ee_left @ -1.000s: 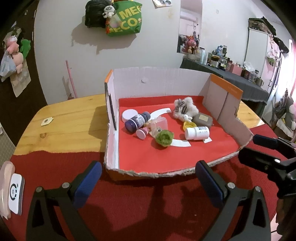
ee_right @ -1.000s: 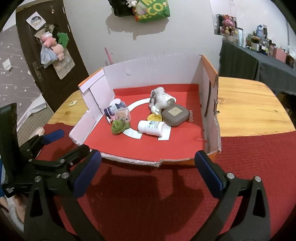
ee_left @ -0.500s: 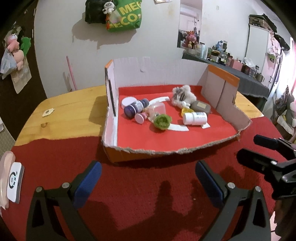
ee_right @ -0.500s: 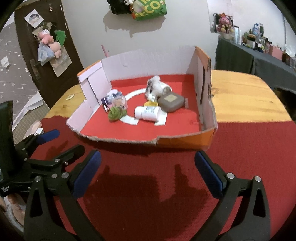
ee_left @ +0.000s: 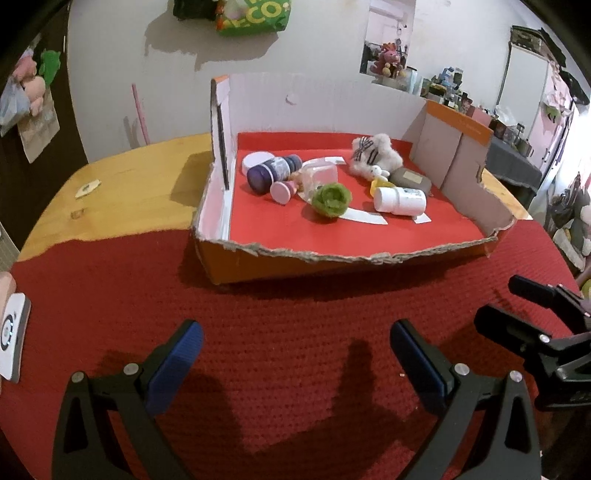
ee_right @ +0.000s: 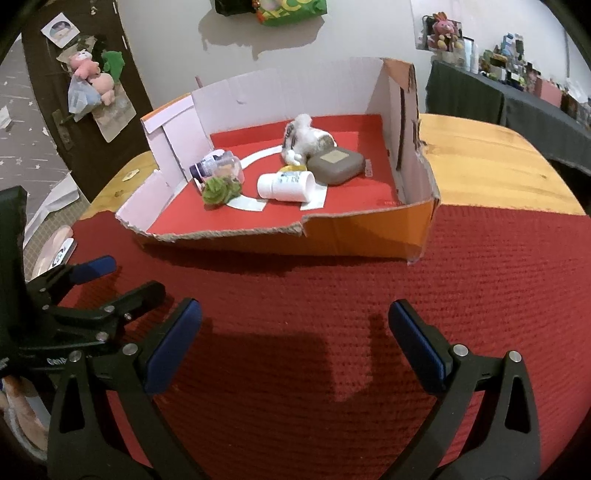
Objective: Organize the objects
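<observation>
Both grippers hang spread and empty over the red cloth (ee_left: 295, 314): the left gripper (ee_left: 295, 354) and the right gripper (ee_right: 293, 332), side by side. Ahead of them sits the torn cardboard box (ee_right: 362, 232), red inside. In it lie a white bottle (ee_right: 286, 185) on its side with a small unreadable label, a green fuzzy ball (ee_left: 330, 198), a purple jar (ee_left: 271, 172), a fluffy white toy (ee_left: 375, 157) and a grey case (ee_right: 336, 165). Beyond, a green bag (ee_left: 253, 16) on the wall reads "ECO".
</observation>
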Demonstrator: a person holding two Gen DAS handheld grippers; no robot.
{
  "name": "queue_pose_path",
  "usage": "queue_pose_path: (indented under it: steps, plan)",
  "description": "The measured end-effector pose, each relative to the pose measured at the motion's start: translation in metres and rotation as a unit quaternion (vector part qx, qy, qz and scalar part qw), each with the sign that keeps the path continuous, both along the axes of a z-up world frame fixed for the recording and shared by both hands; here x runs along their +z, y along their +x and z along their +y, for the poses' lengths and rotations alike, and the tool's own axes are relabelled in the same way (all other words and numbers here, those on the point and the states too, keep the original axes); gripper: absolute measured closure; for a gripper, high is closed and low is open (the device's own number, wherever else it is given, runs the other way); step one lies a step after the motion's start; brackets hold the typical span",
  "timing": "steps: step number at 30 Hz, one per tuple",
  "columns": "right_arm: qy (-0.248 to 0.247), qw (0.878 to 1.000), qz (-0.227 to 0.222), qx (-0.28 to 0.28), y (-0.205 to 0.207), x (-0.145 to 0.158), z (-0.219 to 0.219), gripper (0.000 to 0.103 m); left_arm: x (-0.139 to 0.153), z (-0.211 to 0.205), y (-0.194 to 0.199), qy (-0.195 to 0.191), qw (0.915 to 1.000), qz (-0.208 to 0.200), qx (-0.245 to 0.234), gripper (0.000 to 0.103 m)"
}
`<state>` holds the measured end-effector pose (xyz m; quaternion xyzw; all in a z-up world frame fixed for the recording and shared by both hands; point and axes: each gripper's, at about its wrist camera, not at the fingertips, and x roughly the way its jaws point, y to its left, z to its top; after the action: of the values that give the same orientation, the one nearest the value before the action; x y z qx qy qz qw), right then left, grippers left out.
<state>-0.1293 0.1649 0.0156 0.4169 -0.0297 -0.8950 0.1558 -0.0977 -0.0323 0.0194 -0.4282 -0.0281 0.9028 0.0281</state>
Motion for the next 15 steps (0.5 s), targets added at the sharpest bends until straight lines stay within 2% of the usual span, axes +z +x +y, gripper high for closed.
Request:
queue_pose_path:
  steps: [5, 15]
  plan:
    - [0.007, 1.0, -0.002, -0.005, 0.0, -0.007, 0.001, 0.0, -0.009, -0.001, -0.004, -0.01, 0.9996, -0.028, 0.005, 0.0]
    - [0.012, 1.0, -0.005, -0.012, 0.001, -0.011, 0.003, 0.0, -0.013, 0.001, -0.001, -0.017, 0.9991, -0.039, 0.003, 0.0]
